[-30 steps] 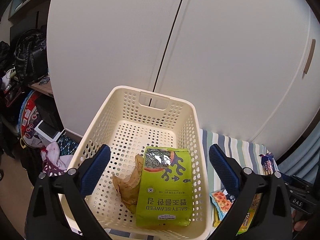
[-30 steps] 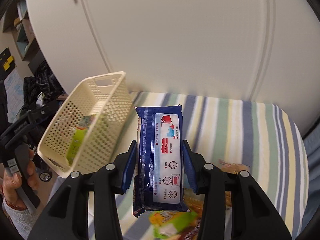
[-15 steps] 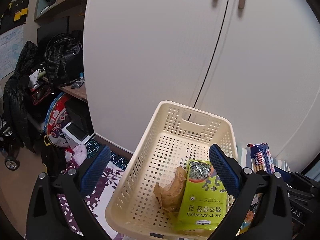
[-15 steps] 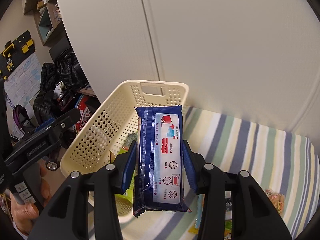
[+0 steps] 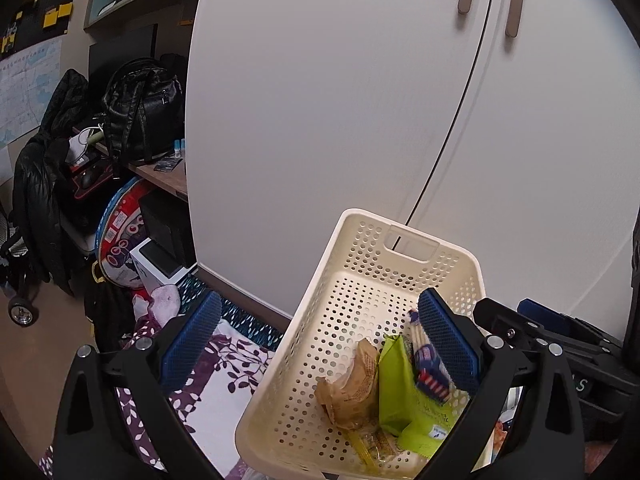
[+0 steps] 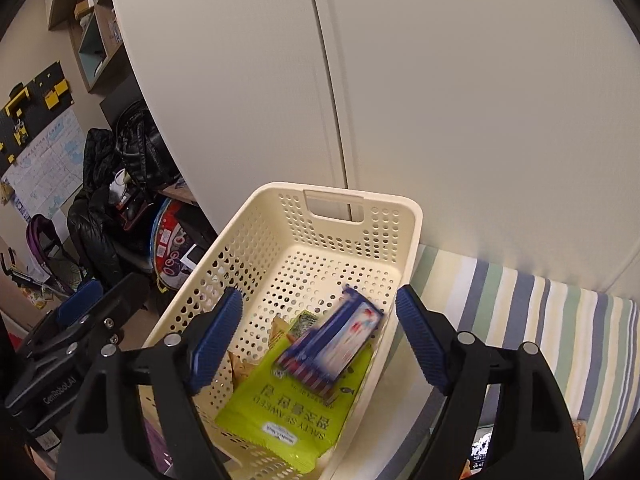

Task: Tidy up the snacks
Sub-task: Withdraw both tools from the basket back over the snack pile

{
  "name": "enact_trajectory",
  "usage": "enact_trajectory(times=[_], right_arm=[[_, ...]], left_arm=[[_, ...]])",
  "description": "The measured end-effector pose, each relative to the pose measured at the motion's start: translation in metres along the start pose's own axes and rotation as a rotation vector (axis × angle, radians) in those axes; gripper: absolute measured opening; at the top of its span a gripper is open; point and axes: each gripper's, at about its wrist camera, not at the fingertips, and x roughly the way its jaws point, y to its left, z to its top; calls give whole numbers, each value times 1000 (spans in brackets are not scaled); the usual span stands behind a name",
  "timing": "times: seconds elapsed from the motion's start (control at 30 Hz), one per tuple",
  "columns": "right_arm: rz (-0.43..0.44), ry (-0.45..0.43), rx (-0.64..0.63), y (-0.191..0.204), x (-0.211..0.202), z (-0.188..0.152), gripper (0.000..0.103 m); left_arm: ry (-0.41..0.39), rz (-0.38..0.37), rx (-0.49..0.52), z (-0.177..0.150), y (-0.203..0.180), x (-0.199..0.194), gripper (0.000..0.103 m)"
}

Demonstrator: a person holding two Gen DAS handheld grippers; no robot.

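A cream perforated basket [image 6: 304,220] [image 5: 360,248] sits at the edge of a striped surface. Inside lie a green seaweed packet [image 6: 288,408] [image 5: 404,396], a crumpled brown wrapper [image 5: 352,384] and a blue cracker pack [image 6: 332,348] [image 5: 428,368], blurred and lying on the green packet. My right gripper [image 6: 320,338] hangs open above the basket, nothing between its fingers. My left gripper [image 5: 318,338] is open too, over the basket's left rim, and shows as a black tool [image 6: 76,344] left of the basket in the right wrist view.
White cupboard doors [image 6: 440,100] stand right behind the basket. A striped cloth [image 6: 540,328] runs to the right. To the left are a purple-patterned cloth [image 5: 216,376], bags, a black backpack [image 5: 140,108] and clutter on a desk and floor.
My right gripper opened and let the blue pack drop into the basket onto the green packet. My left gripper swung left, so the basket sits further right in its view.
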Motion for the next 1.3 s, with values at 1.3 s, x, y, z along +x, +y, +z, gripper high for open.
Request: enact_trajectory(times=[1.3], right_arm=[[-215,-5,179,-133,-74,-79,92]], left_arm=[[110,-403,158,-16,-99,-11,100]])
